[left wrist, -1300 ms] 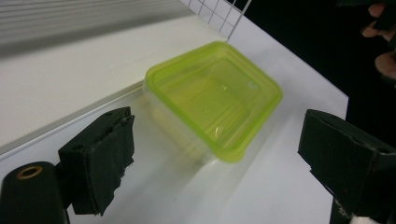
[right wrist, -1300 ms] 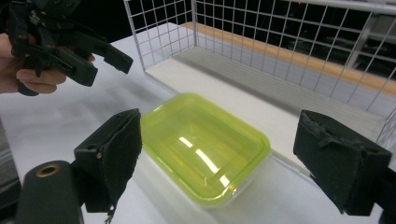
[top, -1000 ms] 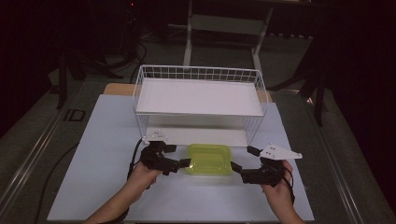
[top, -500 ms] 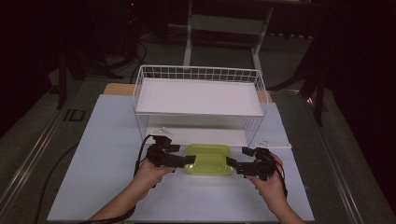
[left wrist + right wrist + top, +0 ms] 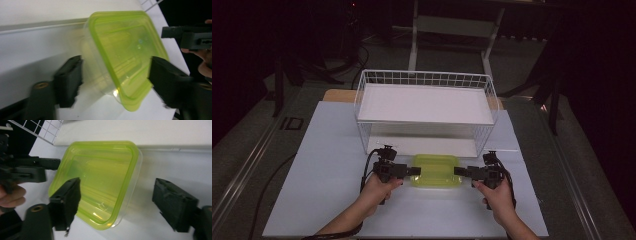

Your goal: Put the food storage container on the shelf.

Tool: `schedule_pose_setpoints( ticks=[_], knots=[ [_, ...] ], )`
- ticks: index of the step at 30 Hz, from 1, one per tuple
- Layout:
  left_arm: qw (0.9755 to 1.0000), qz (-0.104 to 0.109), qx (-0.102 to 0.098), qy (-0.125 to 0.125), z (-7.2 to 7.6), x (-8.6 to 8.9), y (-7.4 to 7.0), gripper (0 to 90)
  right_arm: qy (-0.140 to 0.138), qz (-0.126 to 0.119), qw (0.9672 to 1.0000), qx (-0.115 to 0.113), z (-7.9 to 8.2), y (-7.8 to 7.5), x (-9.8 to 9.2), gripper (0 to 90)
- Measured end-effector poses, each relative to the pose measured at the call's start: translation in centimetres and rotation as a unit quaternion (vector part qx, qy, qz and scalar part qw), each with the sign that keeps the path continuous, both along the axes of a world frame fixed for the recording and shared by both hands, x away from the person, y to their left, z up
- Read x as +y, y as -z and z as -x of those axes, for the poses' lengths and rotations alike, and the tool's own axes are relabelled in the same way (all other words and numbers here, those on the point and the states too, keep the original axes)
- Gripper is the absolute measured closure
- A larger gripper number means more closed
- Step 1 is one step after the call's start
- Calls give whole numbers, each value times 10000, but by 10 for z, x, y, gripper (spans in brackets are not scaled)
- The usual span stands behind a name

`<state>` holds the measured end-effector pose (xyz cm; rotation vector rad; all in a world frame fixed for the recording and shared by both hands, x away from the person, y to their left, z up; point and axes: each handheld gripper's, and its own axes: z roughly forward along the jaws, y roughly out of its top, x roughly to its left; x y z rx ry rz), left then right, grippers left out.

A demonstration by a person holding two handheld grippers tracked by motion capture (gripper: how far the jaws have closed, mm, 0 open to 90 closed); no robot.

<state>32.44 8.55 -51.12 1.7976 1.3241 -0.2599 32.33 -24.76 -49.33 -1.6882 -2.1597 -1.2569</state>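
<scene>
Seen from the high view, a green-lidded container (image 5: 435, 170) sat on the white tabletop (image 5: 322, 165) just in front of a white wire basket (image 5: 426, 102), with a person's two hands reaching in from the near edge. The left hand-held gripper (image 5: 414, 171) met the container's left end and the right hand-held gripper (image 5: 458, 171) met its right end, the two pointing at each other across the lid; from this height it could not be told whether the jaws touched the plastic. In the left gripper view, the left hand-held gripper (image 5: 115, 75) stood spread wide, one black jaw beside the clear wall of the container (image 5: 125, 50) and the other over the lid's edge, with the corner of the container between them and a gap at the wall side. The right hand-held gripper (image 5: 190, 35) showed beyond the lid at the upper right, fingers (image 5: 207, 53) behind it. In the right gripper view, the right hand-held gripper (image 5: 116, 200) was likewise spread, one jaw lying over the green lid and the other well clear of the container (image 5: 100, 177) on the bare tabletop (image 5: 175, 157). The left hand-held gripper (image 5: 56, 163) showed at the far side of the lid, and a corner of the basket (image 5: 47, 131) at the upper left.
</scene>
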Motion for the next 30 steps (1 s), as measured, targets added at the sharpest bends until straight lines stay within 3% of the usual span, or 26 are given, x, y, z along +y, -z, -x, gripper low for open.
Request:
schedule_pose_setpoints(
  ticks=[5,6,8,13,16,21,26,30],
  knots=[
    [9999,-15,94,60,-2,-3,6,435,26,-54,9993,365,-4,9,4,394],
    [9999,-49,81,46,-1,-3,7,466,47,-41,9991,409,-4,10,4,419],
    [9999,82,130,64,-2,-4,8,519,66,-35,9989,455,-5,12,4,468],
    [10000,-19,29,-40,0,-3,7,624,109,-116,9981,592,-5,18,3,623],
    [10000,-42,53,1,1,-1,9,694,27,-35,9987,505,-3,19,4,704],
    [9999,-20,107,53,3,-2,9,717,34,23,9991,429,0,17,4,745],
    [9999,-123,-16,88,6,-4,8,722,45,251,9995,191,6,13,7,746],
    [9999,-94,-50,43,9,-4,8,729,55,222,9996,190,7,14,6,752]
  ],
)
